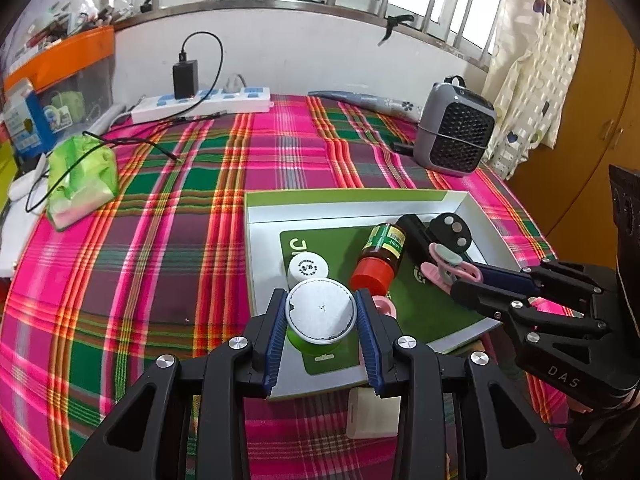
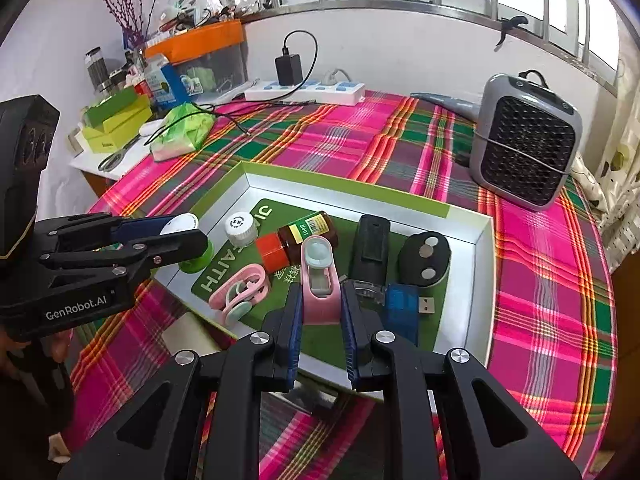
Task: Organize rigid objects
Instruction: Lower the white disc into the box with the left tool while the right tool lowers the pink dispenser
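A shallow box tray [image 1: 256, 216] [image 2: 482, 248] with a green floor lies on the plaid cloth. My left gripper [image 1: 321, 312] [image 2: 184, 236] is shut on a green jar with a white lid [image 1: 320, 310] [image 2: 196, 258] over the tray's near left part. My right gripper [image 2: 319, 304] [image 1: 464, 280] is shut on a pink clip [image 2: 318, 276] [image 1: 446, 262] above the tray floor. In the tray lie a white-capped bottle [image 1: 307, 268] [image 2: 240, 228], a brown bottle with a red cap [image 1: 378, 260] [image 2: 296, 240], a second pink clip [image 2: 240, 294], a black case [image 2: 370, 248], a black fob [image 2: 426, 252] and a blue USB stick [image 2: 404, 308].
A grey fan heater [image 1: 454, 132] [image 2: 524, 140] stands at the back right. A white power strip with a charger [image 1: 200, 102] [image 2: 308, 90] and a green bag [image 1: 80, 176] [image 2: 182, 132] lie at the back and left. A white block [image 1: 372, 414] lies before the tray.
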Tool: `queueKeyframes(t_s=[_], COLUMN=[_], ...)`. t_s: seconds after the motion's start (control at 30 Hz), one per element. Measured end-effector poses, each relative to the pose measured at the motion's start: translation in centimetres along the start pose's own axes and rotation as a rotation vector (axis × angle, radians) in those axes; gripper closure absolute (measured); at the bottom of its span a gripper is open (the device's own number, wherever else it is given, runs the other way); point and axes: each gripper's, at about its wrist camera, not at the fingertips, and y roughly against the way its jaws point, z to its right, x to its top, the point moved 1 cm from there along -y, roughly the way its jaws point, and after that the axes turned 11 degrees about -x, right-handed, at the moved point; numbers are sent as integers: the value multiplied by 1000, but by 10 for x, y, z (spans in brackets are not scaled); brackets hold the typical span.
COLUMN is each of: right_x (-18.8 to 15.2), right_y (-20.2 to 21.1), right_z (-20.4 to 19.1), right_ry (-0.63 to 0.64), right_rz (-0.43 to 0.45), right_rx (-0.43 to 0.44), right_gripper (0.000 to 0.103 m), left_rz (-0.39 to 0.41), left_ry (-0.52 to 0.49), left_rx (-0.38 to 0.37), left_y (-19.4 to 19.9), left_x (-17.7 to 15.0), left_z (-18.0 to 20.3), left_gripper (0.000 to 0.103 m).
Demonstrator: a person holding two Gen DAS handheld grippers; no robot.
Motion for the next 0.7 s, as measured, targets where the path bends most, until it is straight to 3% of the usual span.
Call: queueKeyframes(t_s=[0.7], right_x=[0], right_y=[-31], right_z=[-5], right_ry=[15], right_rz=[-74], right_rx=[-21], right_gripper=[84], left_rz=[-31], left_ry=[-3], left_rx=[-11], left_y=[-25], left_x=[0], left_z=[-3], left_gripper=[70])
